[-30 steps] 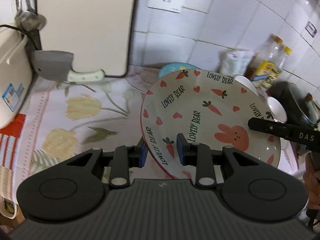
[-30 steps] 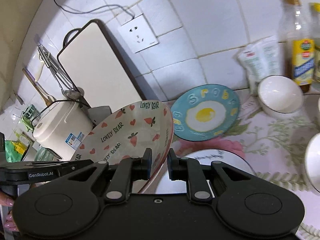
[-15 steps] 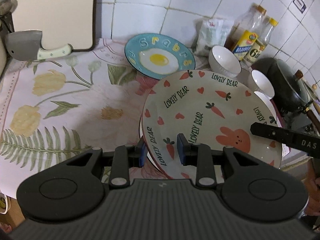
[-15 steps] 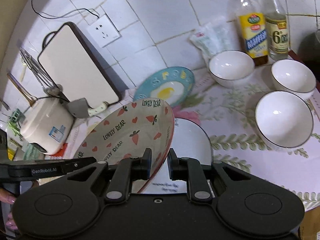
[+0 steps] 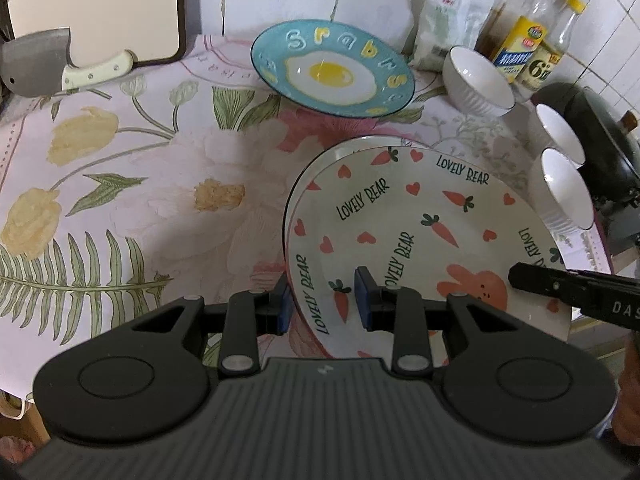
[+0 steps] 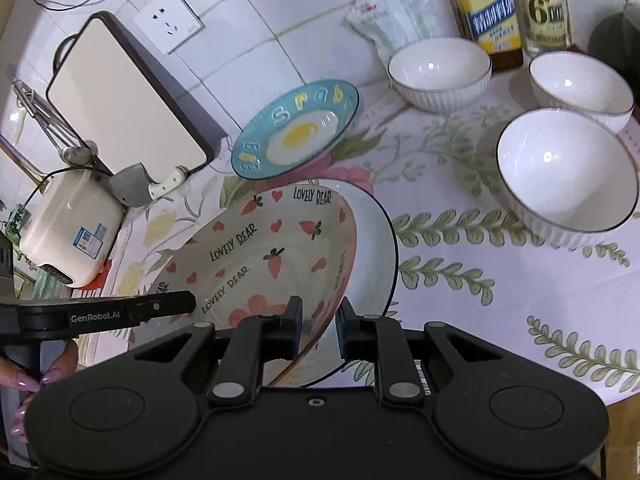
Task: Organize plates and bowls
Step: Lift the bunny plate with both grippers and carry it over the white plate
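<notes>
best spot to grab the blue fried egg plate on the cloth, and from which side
Take the blue egg plate by its raised rim, probably the near edge facing the cloth's bare middle. It seems propped at a tilt, which may leave room there for one finger beneath and one above. A packet and white bowl crowd its far side.

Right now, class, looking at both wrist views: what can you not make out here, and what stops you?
- White plate, both views: mostly covered by the carrot plate; contact between them unclear.
- Left gripper, left view: its outer finger sits behind the carrot plate's rim.
- Right gripper, left view: only one finger enters at the right edge.
- Dark pan, left view: cut off by the edge.
- Bottle labels, right view: small print unreadable.
</notes>
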Motion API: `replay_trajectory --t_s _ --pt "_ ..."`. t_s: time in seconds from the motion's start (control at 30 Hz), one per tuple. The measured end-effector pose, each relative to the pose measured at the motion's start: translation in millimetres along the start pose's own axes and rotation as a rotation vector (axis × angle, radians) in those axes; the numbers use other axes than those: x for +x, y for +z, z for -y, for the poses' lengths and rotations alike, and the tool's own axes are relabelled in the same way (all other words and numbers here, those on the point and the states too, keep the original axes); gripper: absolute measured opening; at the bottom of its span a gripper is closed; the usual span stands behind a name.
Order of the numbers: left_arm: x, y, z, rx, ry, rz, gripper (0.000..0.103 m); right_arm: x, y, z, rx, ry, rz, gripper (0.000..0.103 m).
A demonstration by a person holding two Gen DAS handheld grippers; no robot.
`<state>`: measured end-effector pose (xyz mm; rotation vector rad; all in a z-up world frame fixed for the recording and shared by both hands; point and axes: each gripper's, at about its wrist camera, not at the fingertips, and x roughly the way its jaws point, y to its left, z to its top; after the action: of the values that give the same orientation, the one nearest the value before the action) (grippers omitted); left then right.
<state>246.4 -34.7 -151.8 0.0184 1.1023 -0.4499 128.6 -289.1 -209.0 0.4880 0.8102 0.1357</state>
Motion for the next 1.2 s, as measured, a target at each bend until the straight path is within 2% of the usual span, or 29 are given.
replay_trajectory --t_s 0.5,0.77,0.93,1.0,1.2 --pt "19.5 5.5 -2.5 0.013 0.029 -0.038 0.029 16.8 -4.6 0.2 0.034 -0.033 -0.055 0.023" --pt "24.4 7.6 -5.2 0.009 0.028 -0.046 0.029 21.9 -0.4 -7.6 0.039 -0.079 -0.072 0.024" --pt "27.4 4.2 -5.4 -0.008 0.024 -0.050 0.029 24.4 -1.1 -15.3 0.041 -0.151 -0.074 0.026" --pt "28.5 2.9 -10.0 -0.047 0.012 -0.055 0.029 24.4 -1.8 -22.7 0.010 -0.185 -0.064 0.028" --pt "30.6 -1.5 -13.1 -0.067 0.003 -0.061 0.029 28.3 -3.6 -42.3 -0.110 -0.284 -0.049 0.035"
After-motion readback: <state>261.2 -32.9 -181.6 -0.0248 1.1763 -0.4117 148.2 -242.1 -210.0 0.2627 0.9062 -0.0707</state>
